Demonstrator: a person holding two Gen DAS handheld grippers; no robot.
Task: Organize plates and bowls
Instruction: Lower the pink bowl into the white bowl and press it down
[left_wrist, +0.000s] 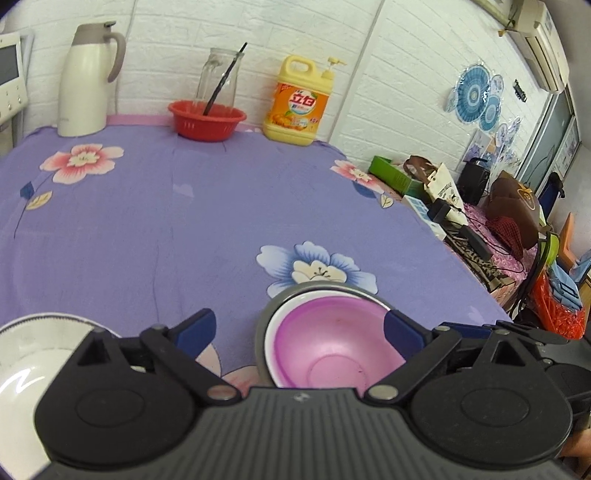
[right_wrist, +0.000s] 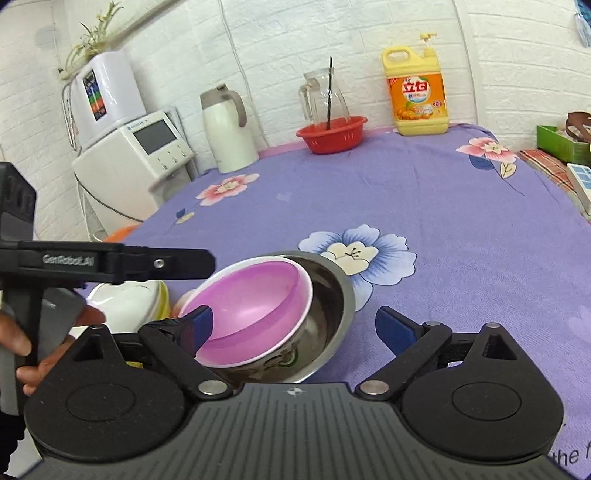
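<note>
Right wrist view: pink bowl (right_wrist: 255, 310) sits tilted inside steel bowl (right_wrist: 332, 295) on the purple floral tablecloth (right_wrist: 443, 229), mouth leaning left toward a white bowl (right_wrist: 125, 302). Both right gripper (right_wrist: 293, 325) and left gripper (left_wrist: 299, 328) are spread wide, gripping nothing.

1. Pink bowl (right_wrist: 255, 306): white-rimmed, tilted, nested inside the steel bowl.
2. Steel bowl (right_wrist: 332, 295): shiny, upright on the table near the front edge.
3. White bowl (left_wrist: 33, 354): left of the nested pair, apart.
</note>
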